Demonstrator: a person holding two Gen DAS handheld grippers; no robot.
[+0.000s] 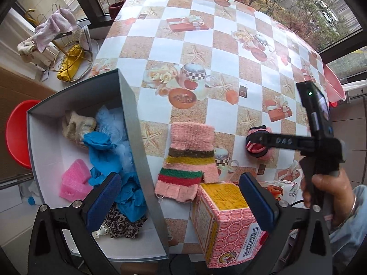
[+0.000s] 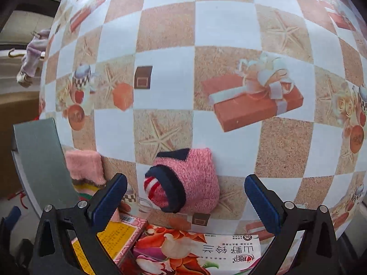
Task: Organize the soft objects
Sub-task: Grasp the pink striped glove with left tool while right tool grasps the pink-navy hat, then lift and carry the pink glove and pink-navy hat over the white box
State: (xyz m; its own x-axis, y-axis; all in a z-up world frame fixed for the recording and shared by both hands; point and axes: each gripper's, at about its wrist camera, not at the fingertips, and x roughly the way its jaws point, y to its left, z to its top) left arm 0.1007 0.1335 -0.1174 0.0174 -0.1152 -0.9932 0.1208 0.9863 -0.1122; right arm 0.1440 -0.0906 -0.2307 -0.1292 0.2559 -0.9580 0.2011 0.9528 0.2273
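Note:
A grey open box [image 1: 137, 123] at the table's left edge holds soft things: blue gloves [image 1: 103, 146], a pink sponge [image 1: 73, 181], a beige cloth, pale blue fluff, a leopard-print piece. A pink striped knit glove [image 1: 190, 155] lies flat on the table beside the box; it also shows in the right wrist view [image 2: 86, 167]. A rolled pink sock with a navy cuff [image 2: 190, 183] lies right of it. My right gripper [image 2: 185, 204] is open, its fingers either side of the sock and just above it. My left gripper [image 1: 181, 201] is open and empty, straddling the box's right wall.
A pink and yellow printed carton [image 1: 224, 222] stands at the table's near edge by the glove. A flowered tissue pack [image 2: 197, 252] lies beside it. The checkered tablecloth [image 1: 206, 45] stretches to the window. A red stool [image 1: 18, 133] and a wire rack with cloths [image 1: 59, 36] are off the left.

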